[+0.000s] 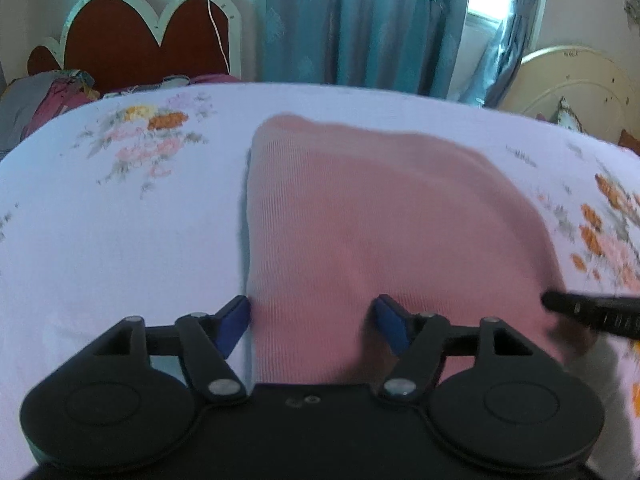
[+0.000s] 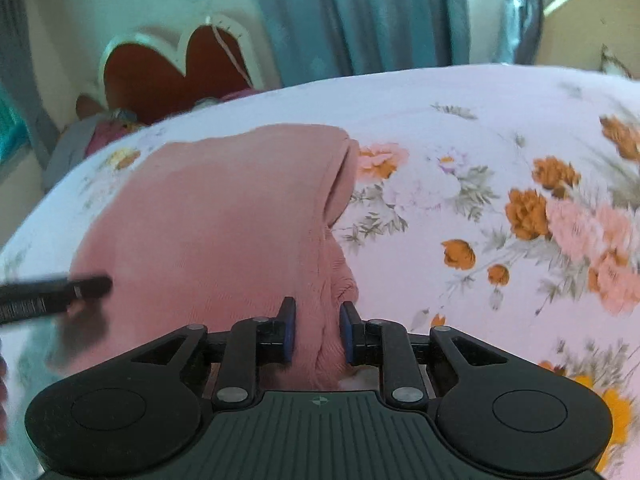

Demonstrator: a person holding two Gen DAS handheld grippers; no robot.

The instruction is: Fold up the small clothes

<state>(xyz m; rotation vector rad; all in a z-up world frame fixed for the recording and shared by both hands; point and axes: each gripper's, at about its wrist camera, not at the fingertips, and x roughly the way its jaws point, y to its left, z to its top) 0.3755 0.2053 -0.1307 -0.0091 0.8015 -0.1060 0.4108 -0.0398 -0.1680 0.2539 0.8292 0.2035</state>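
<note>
A pink ribbed garment (image 1: 380, 220) lies folded on the floral bed sheet (image 1: 120, 232). My left gripper (image 1: 313, 318) is open wide at the garment's near left edge. Its left fingertip sits just at that edge, and cloth lies under the gap without being pinched. In the right wrist view the pink garment (image 2: 220, 220) fills the left half, its hem curling at the right side. My right gripper (image 2: 318, 330) is shut on a bunched fold at its near right edge. A black finger of the other gripper reaches into each view from the side.
The white floral sheet (image 2: 460, 128) spreads wide to the right of the garment. A red scalloped headboard (image 1: 140, 40), teal curtains (image 1: 360, 20) and a pile of clothes (image 1: 48, 104) stand beyond the bed's far edge. A cream round panel (image 1: 580, 80) is at the far right.
</note>
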